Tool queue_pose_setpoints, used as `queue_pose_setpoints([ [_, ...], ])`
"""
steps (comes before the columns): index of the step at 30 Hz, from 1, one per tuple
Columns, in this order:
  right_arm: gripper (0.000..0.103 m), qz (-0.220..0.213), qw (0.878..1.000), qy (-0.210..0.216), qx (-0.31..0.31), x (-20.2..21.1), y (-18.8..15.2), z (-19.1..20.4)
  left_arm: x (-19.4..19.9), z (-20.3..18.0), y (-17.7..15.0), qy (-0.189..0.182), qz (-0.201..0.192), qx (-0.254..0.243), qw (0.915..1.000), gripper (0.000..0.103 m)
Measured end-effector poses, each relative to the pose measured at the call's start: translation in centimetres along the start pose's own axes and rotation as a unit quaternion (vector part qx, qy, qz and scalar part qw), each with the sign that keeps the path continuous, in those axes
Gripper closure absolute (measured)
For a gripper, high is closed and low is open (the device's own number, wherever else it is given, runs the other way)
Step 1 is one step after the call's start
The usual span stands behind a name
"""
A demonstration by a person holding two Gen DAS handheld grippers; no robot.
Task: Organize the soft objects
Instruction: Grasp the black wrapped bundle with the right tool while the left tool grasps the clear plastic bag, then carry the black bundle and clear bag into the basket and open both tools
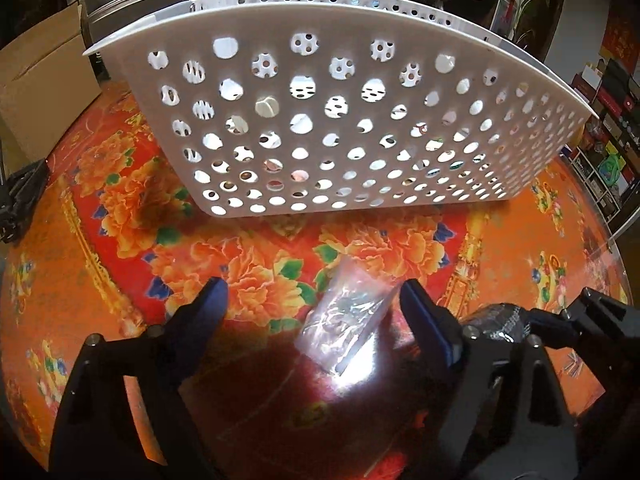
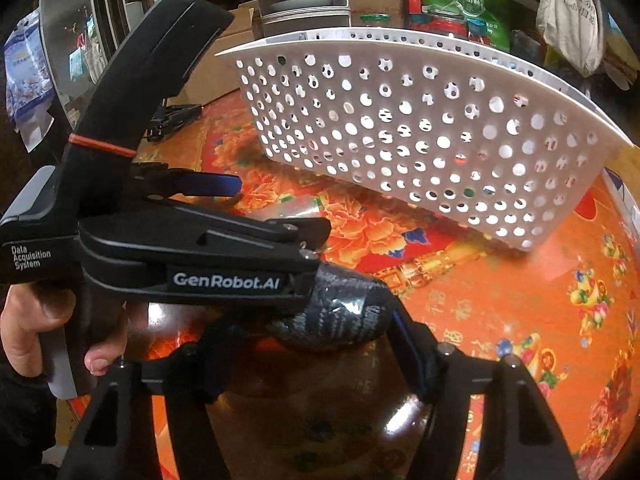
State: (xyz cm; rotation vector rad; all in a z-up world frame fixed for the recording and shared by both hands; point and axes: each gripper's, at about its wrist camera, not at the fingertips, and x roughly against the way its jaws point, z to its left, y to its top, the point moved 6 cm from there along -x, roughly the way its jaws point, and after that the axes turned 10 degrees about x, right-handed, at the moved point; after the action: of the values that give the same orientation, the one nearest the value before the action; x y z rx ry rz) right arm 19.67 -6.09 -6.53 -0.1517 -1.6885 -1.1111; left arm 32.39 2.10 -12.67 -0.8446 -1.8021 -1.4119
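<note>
Soft items remain outside the basket. Nearest, a clear packet [image 1: 346,328] lies on the table [image 1: 520,240] between the spread jaws of the left gripper [image 1: 314,300], unpinched. Beside it, the right gripper [image 2: 320,332] brackets a grey wrapped roll [image 2: 340,316]; whether it pinches cannot be told. Beyond, the white basket [image 1: 340,128] waits at the far edge. Nothing yet loaded, in my judgement.

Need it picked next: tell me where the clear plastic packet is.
In the left wrist view the clear plastic packet lies on the red floral tablecloth between the left gripper fingers, in front of the white basket.
</note>
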Motion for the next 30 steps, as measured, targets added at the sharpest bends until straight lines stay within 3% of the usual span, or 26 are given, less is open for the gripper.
queue_pose_setpoints([
  [9,0.042,-0.004,1.0,-0.014,-0.005,1.1,-1.1,-0.8,-0.1,-1.5,-0.7,0.007,-0.005,-0.006,0.9999,0.038],
  [14,0.042,-0.009,1.0,-0.022,-0.017,1.9,-1.7,-2.0,0.6,-2.3,-1.1,0.015,-0.013,-0.013,0.9997,0.057],
  [20,0.042,-0.015,0.999,-0.032,-0.027,2.8,-2.1,-3.7,1.8,-2.7,-2.2,0.015,-0.017,-0.01,0.9997,0.072],
  [30,0.042,-0.021,0.998,-0.043,-0.045,3.1,-2.1,-5.5,4.2,-1.5,-5.6,0.017,-0.022,0.003,0.9996,0.072],
])
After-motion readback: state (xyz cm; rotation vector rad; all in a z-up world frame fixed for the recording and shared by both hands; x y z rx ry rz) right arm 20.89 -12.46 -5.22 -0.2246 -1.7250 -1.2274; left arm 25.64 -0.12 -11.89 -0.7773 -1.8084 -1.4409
